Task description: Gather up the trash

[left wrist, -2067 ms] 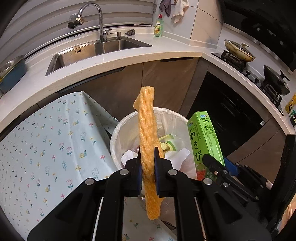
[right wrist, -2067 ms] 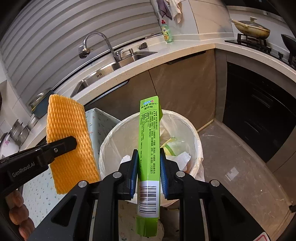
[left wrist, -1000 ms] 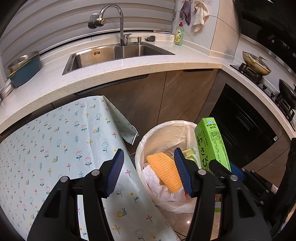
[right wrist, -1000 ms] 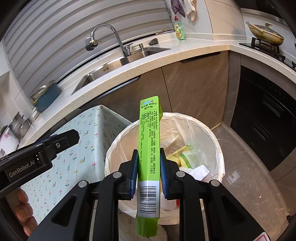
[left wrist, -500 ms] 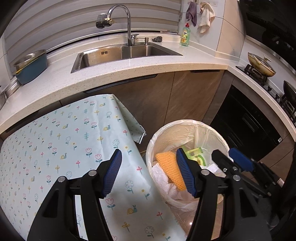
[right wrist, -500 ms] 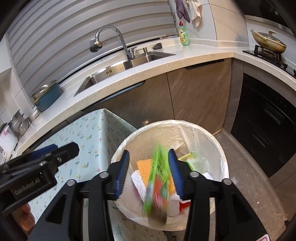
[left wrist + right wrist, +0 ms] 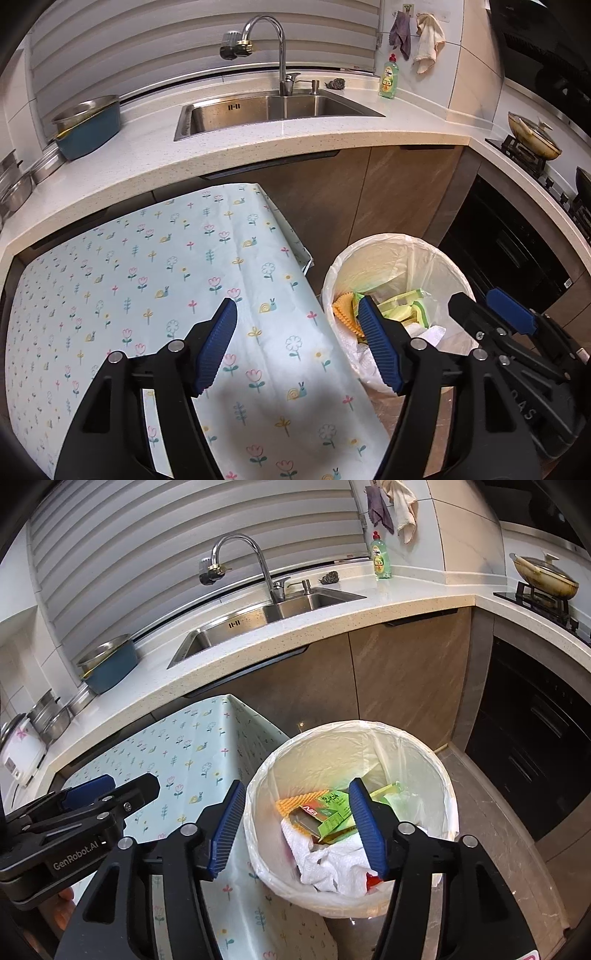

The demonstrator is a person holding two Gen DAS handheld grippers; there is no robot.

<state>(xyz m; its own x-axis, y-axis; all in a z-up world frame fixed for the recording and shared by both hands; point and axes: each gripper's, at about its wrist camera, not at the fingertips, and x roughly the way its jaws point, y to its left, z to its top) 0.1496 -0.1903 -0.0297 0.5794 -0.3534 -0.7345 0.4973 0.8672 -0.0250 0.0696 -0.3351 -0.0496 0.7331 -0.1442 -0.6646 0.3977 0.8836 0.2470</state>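
A round trash bin lined with a clear bag stands on the floor beside the table. Inside lie a green box, an orange foam net and crumpled white paper. My right gripper hovers above the bin, its jaws opening with nothing between them. My left gripper hangs over the table edge and the bin's left rim, jaws opening and empty. In the left wrist view the bin shows the orange net, and the right gripper shows at the right.
A table with a flowered cloth lies left of the bin. Behind it runs a counter with a sink, a blue bowl and a soap bottle. A stove with a pan is at the right.
The orange net dropped from my left gripper into the bin, then the green box fell from my right gripper. Both grippers opened wider, and the left one drifted left over the table.
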